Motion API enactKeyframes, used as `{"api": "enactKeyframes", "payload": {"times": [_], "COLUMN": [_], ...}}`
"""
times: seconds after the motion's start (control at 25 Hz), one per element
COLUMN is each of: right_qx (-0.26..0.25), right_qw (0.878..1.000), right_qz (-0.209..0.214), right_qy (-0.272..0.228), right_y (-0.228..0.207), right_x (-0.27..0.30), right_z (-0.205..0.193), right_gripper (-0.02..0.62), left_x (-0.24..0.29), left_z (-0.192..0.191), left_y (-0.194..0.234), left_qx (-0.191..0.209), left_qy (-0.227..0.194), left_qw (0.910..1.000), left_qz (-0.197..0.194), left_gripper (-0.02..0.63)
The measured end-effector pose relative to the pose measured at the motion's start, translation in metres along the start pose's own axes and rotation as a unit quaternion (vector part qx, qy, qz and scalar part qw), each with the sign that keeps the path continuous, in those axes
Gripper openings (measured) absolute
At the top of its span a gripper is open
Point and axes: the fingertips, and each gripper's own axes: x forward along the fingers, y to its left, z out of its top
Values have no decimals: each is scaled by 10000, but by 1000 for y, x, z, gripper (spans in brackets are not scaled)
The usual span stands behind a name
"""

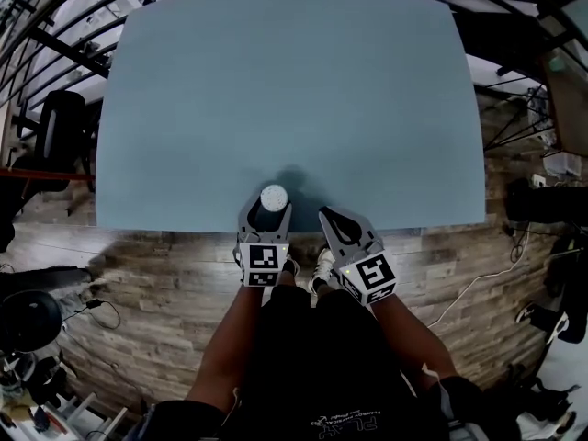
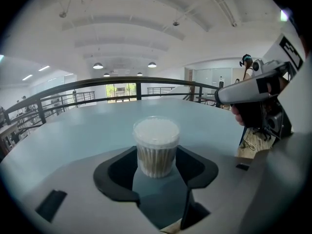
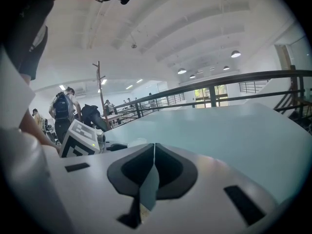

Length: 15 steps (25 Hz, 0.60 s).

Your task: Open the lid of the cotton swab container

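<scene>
standing near the 6 o'clock edge of the bench [image 1: 294,90], the cotton swab container [image 1: 274,197] is upright with its lid [image 2: 156,130] on. the left gripper [image 1: 268,213] has its jaws against the container's two sides. at its 3 o'clock, apart, the right gripper [image 1: 333,217] has its jaws closed, empty.

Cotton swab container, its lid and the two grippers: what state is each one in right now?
cotton swab container: upright on the table.
lid: on, closed.
left gripper: jaws either side of the container; whether they press on it is unclear.
right gripper: shut, empty.
</scene>
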Motion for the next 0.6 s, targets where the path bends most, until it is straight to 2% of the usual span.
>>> {"api": "enactKeyframes", "payload": {"times": [0.28, 0.6], "right_qx": [-63, -484], "right_qw": [10000, 9987], "right_qz": [32, 162], "right_qy": [41, -54], "right_y": [2, 5], "right_x": [0, -2], "right_z": [-3, 9], "right_gripper": [21, 21], "left_x": [-2, -14], "left_z": [4, 29], "left_y": [0, -9], "left_qx": [-43, 66], "left_qy": [-97, -409], "left_qw": [9999, 9990], "left_qz": [-76, -164], "left_gripper": [252, 250]}}
